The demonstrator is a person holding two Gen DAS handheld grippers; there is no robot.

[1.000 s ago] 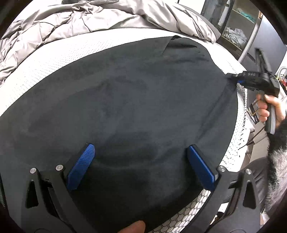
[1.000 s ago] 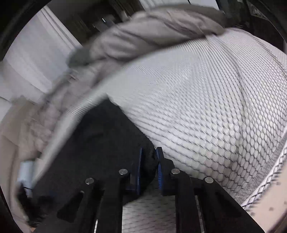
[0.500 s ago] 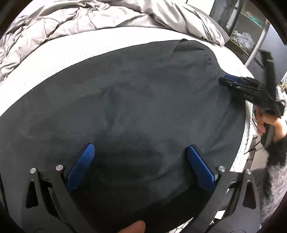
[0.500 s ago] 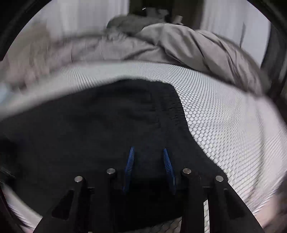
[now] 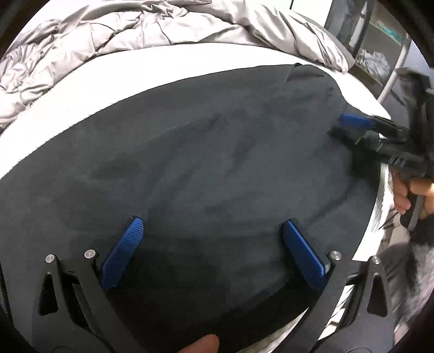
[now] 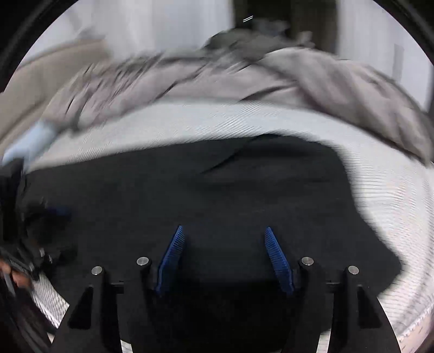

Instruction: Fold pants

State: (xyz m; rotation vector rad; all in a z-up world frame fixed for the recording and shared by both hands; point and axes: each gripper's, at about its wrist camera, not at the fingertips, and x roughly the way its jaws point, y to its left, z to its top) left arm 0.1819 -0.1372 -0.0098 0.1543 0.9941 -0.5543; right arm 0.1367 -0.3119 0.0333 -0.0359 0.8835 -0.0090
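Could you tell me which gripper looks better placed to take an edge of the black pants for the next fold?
Probably the right gripper: its opening jaws hover, empty, at the black pants' end edge. The left gripper sits open mid-fabric.

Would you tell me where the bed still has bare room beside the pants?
Free: the white mattress strip between the black pants and the grey duvet, and its right side in the right wrist view. Crowded: the near edge, where both grippers hang over the pants.
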